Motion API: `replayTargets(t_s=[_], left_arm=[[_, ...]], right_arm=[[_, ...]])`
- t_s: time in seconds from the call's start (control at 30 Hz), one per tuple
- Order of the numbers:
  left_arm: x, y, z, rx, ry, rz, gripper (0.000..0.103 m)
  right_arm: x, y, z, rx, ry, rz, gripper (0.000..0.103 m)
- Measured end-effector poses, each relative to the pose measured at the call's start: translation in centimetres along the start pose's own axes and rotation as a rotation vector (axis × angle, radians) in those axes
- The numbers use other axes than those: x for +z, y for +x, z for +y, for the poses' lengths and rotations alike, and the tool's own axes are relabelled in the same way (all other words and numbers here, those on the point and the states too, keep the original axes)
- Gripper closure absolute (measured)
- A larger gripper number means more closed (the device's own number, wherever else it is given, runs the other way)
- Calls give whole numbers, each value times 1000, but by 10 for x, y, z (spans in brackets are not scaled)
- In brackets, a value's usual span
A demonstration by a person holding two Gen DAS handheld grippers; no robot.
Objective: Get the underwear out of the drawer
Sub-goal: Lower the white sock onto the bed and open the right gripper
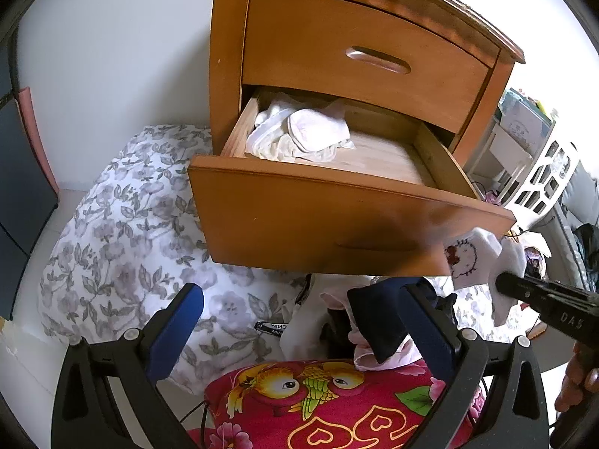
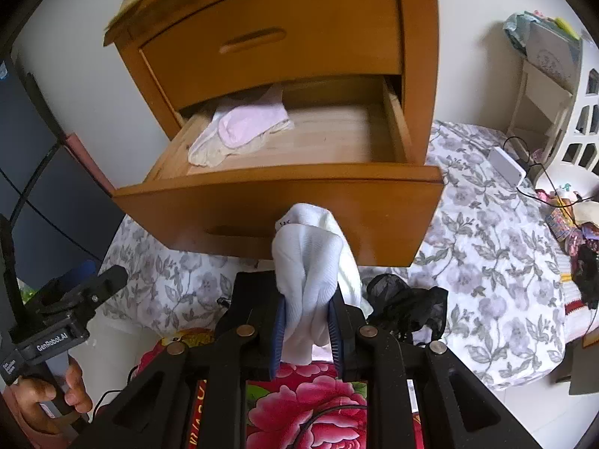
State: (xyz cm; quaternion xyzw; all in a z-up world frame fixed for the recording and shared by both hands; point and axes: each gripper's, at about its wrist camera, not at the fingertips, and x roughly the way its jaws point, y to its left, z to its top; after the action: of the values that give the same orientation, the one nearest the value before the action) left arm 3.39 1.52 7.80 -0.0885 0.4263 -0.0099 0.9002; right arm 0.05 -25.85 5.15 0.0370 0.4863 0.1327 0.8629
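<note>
Jaws of the right gripper (image 2: 305, 331) are drawn nearly together on a bunched white garment (image 2: 309, 265), which is pinched between the blue pads and stands up in a soft fold in front of the drawer (image 2: 277, 207). In the left wrist view the same piece, with a cartoon print, hangs from the black fingers at the right edge. The left gripper (image 1: 299, 321) is held wide open with nothing between its fingers, low in front of the drawer face.

The white piece is already clear of the drawer, and the step in hand is judged to be its setting down. Below the right gripper a small heap of clothes (image 1: 374, 329), dark and pale pink, lies on a red floral cushion (image 1: 322, 404) beside the grey flowered bedding (image 1: 131, 224). The garment is best lowered onto that heap before the pads are parted, so that it is laid down rather than dropped, and the trailing cloth should be kept off the drawer front.

More underwear (image 1: 299, 134), white and pale pink, remains at the back left of the drawer. The open left gripper is well placed for it.
</note>
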Motion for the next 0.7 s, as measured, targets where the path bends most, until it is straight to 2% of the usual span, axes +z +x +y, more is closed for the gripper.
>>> replayTargets(t_s=[0.27, 0.47, 0.7], left_arm=[[0, 5, 4, -6, -12, 9, 0], [-1, 8, 8, -7, -22, 19, 0], [-2, 11, 10, -8, -29, 27, 0]], right_arm=[[-5, 30, 9, -43, -30, 71, 81], [-11, 53, 9, -38, -19, 127, 81], [-7, 61, 14, -40, -29, 141, 81]])
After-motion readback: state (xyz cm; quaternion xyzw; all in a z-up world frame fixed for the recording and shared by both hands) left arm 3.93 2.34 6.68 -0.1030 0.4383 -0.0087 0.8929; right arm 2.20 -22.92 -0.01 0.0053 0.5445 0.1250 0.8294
